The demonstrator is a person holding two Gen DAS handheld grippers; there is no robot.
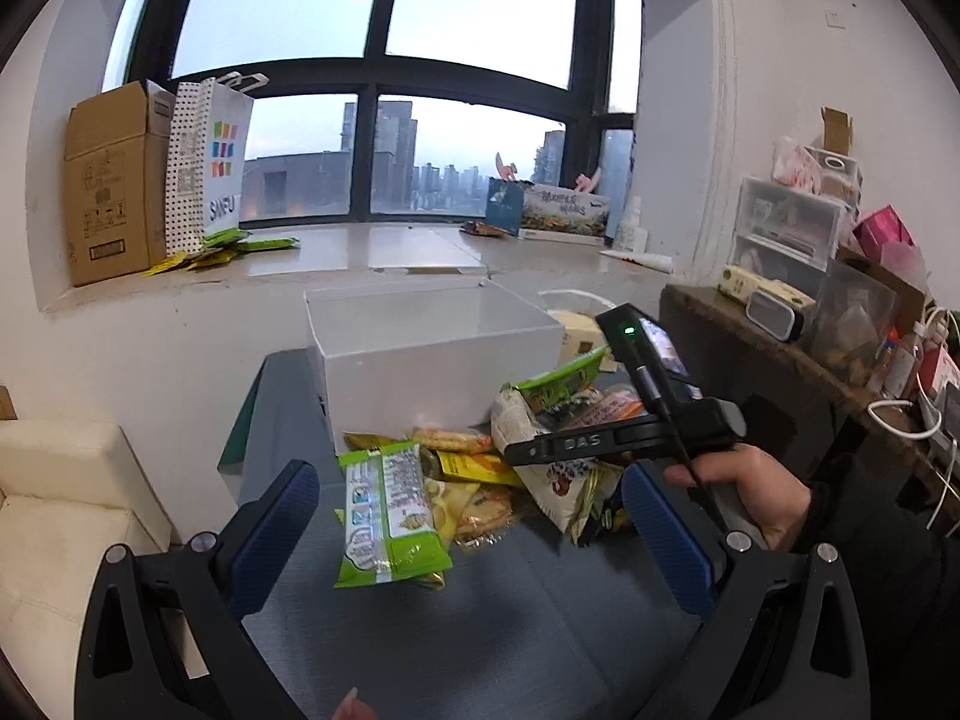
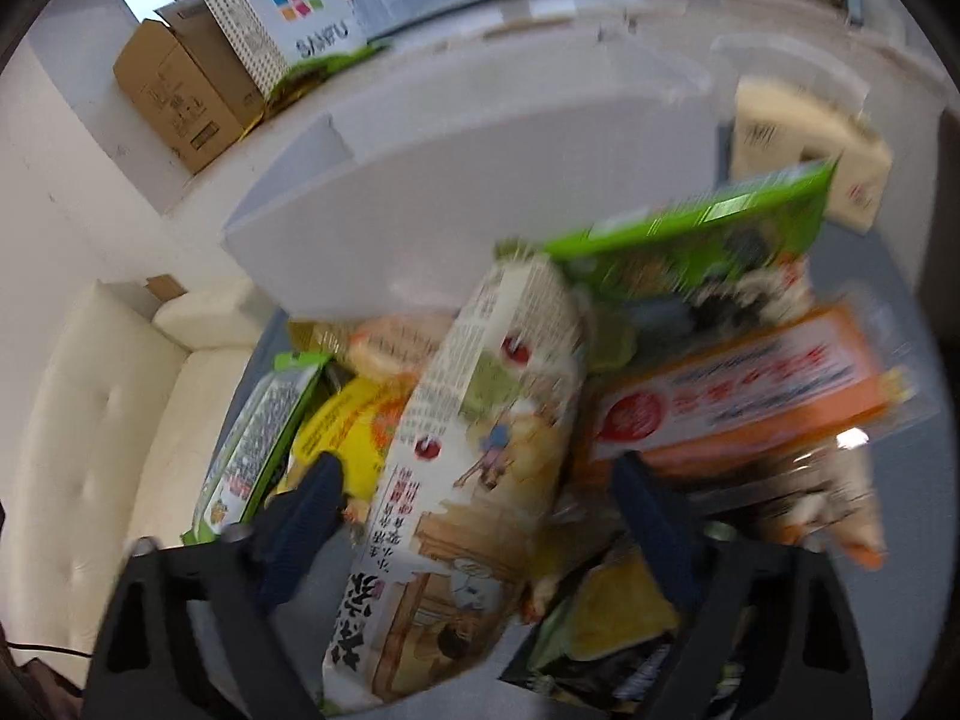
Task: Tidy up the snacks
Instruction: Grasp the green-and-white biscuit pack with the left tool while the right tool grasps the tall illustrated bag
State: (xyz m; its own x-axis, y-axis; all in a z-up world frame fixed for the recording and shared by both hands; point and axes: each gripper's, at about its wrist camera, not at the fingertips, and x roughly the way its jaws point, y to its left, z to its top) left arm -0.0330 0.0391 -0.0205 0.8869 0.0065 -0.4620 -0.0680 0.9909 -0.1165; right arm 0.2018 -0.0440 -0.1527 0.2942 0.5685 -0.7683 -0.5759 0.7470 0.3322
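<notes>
A pile of snack packets lies on the dark table [image 1: 480, 630] in front of an open white box [image 1: 438, 360]. My left gripper [image 1: 474, 504] is open and empty, its blue fingers either side of a green packet [image 1: 387, 510]. My right gripper [image 1: 522, 453] reaches into the pile from the right. In the right wrist view my right gripper [image 2: 477, 480] is open, with a long white packet [image 2: 474, 480] between its fingers. Beside it lie a green packet [image 2: 708, 240], an orange packet [image 2: 750, 390] and a yellow packet [image 2: 342, 426]. The white box [image 2: 456, 192] stands behind them.
A windowsill holds a cardboard box [image 1: 111, 180], a paper bag [image 1: 207, 162] and green packets [image 1: 234, 243]. A cluttered shelf [image 1: 828, 312] stands at the right. A cream sofa [image 1: 54, 510] is at the left. A beige carton [image 2: 798, 138] sits right of the box.
</notes>
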